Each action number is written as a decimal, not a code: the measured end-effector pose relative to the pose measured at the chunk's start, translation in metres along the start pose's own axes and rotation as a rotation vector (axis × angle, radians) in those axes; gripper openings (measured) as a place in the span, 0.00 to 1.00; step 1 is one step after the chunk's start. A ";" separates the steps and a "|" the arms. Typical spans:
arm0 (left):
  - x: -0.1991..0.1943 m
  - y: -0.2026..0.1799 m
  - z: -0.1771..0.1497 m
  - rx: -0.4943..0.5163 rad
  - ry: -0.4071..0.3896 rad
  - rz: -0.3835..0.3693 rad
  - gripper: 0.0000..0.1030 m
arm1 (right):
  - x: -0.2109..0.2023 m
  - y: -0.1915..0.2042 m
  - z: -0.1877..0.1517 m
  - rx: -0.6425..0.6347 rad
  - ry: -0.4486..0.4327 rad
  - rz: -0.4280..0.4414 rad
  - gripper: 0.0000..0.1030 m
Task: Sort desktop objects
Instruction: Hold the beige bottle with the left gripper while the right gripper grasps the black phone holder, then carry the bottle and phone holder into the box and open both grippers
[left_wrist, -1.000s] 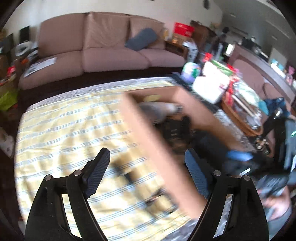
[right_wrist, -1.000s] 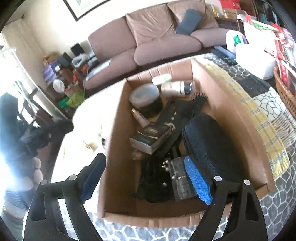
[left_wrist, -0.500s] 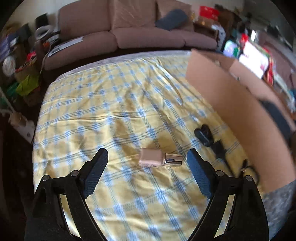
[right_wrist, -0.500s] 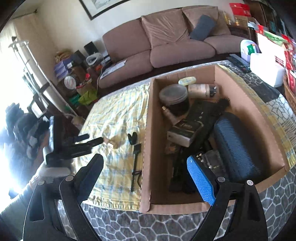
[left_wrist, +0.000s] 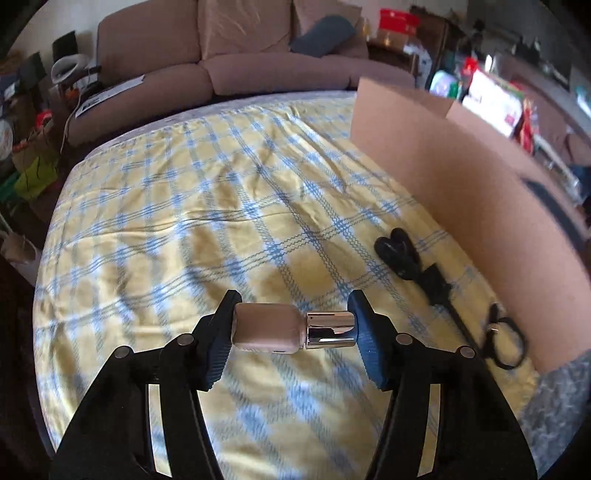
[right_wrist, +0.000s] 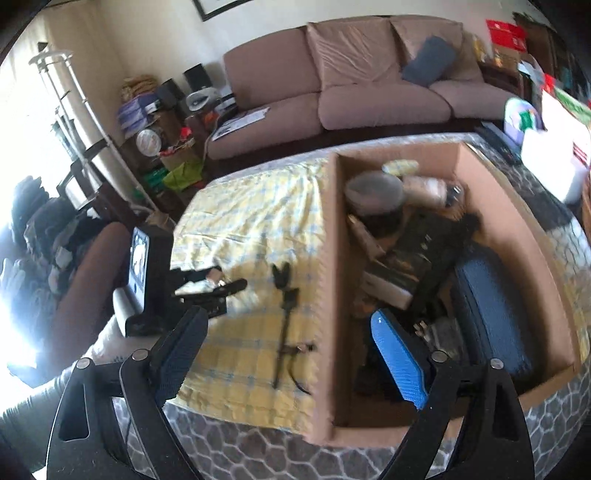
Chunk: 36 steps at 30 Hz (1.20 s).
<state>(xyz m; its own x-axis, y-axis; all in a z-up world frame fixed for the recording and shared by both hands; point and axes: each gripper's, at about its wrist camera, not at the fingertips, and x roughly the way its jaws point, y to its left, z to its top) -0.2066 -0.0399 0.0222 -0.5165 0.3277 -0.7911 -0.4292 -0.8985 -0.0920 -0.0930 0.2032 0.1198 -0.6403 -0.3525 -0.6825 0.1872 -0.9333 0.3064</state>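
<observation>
My left gripper (left_wrist: 293, 326) is shut on a small beige bottle with a silver cap (left_wrist: 291, 327), gripped end to end just above the yellow checked cloth (left_wrist: 177, 221). It also shows in the right wrist view (right_wrist: 218, 284). A black strap-like object (left_wrist: 424, 273) lies on the cloth beside the cardboard box (left_wrist: 461, 184). My right gripper (right_wrist: 291, 354) is open and empty, hovering over the box's left wall (right_wrist: 328, 295). The box holds a dark blue case (right_wrist: 491, 306), a round tub (right_wrist: 375, 194) and several other items.
A pink sofa (right_wrist: 351, 81) stands behind the table. A white container (right_wrist: 554, 162) and clutter sit at the far right. Shelves and bags (right_wrist: 159, 147) crowd the left side. A grey patterned cover (right_wrist: 258, 454) shows at the table's front edge.
My left gripper moved down to the beige bottle and closed on it. My right gripper drew back and swung left, from over the box interior to above its left wall.
</observation>
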 end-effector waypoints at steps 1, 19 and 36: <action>-0.013 0.004 -0.003 -0.022 -0.010 -0.018 0.55 | 0.002 0.005 0.004 -0.002 -0.002 0.011 0.87; -0.102 0.056 -0.030 -0.192 -0.110 -0.199 0.55 | 0.211 0.061 0.046 -0.129 0.368 -0.243 0.48; -0.104 0.032 -0.027 -0.170 -0.110 -0.227 0.55 | 0.204 0.055 0.036 -0.150 0.403 -0.191 0.18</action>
<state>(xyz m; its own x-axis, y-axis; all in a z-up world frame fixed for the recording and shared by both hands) -0.1468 -0.1109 0.0853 -0.5023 0.5472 -0.6695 -0.4175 -0.8315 -0.3664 -0.2405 0.0822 0.0211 -0.3388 -0.1438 -0.9298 0.2190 -0.9732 0.0707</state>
